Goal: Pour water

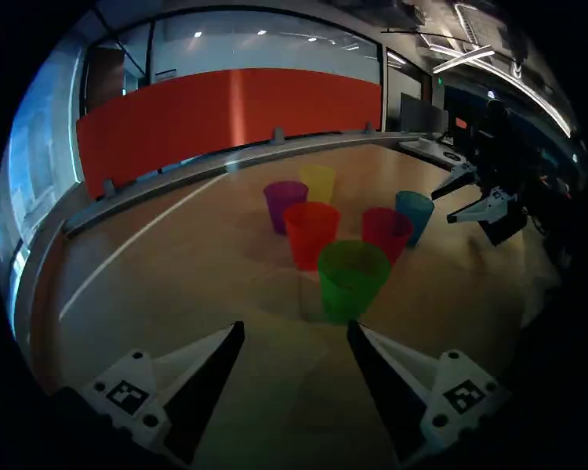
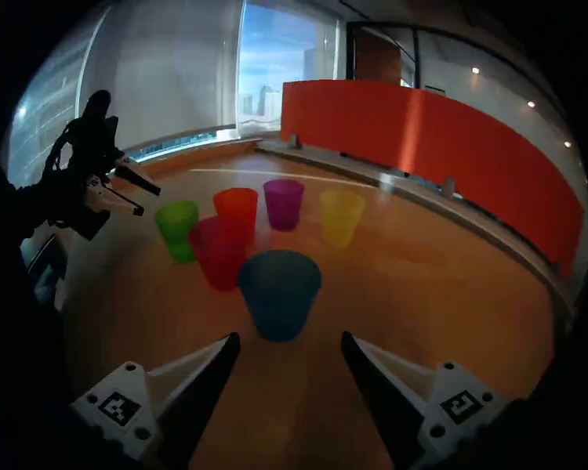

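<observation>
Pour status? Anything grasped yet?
Done: nothing visible. In hand: left tool is open, facing the green cup; right tool is open, facing the blue cup; neither grips anything. Left: grasp a cup and pour. Both cups stand upright on the wooden table; water levels can't be told.

Low over the light wooden tabletop point(image 1: 176, 258), the left gripper view faces the long orange partition wall point(image 1: 231, 117), nearest the translucent green plastic cup point(image 1: 351, 278). The right gripper view sees the same cups from the right, nearest the translucent blue plastic cup point(image 2: 279, 294).
</observation>
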Demonstrator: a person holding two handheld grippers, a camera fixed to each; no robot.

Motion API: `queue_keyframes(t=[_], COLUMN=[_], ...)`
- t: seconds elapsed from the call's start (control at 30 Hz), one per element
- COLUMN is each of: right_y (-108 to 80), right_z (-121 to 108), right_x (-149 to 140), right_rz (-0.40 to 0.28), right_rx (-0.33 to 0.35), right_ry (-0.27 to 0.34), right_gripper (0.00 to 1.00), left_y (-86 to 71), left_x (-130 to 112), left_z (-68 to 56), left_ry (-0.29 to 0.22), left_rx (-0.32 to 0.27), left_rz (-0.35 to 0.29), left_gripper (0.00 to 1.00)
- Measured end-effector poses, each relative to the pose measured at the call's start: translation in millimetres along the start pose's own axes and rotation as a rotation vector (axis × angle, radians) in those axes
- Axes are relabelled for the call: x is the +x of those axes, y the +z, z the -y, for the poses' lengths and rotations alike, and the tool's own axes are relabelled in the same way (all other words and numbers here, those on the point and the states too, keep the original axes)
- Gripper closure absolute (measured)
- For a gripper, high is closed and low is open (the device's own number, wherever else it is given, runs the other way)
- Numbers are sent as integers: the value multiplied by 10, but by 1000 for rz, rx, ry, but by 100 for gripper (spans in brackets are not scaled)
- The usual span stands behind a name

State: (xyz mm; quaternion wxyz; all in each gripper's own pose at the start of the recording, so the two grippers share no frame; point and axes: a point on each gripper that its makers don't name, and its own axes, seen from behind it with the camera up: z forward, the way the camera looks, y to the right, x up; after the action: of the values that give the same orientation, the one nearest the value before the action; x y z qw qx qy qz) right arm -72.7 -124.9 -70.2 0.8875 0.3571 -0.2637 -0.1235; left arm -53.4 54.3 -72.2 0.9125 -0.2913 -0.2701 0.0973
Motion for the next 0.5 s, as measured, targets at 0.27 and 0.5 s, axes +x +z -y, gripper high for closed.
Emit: queue_keyframes(t=[0.27, 0.5], right_y=[-215, -413], right_z=[-92, -276], right_x=[201, 515], right_rz=[-81, -179], right_rx=[-73, -153], right_ry=[59, 129], right_gripper=[0, 0], left_y=[-135, -220], left_x=[146, 311], left_z=[111, 230], left_ry=[-9, -18], left_rx=[75, 141], left_rz=[-79, -148], left_gripper=[3, 3])
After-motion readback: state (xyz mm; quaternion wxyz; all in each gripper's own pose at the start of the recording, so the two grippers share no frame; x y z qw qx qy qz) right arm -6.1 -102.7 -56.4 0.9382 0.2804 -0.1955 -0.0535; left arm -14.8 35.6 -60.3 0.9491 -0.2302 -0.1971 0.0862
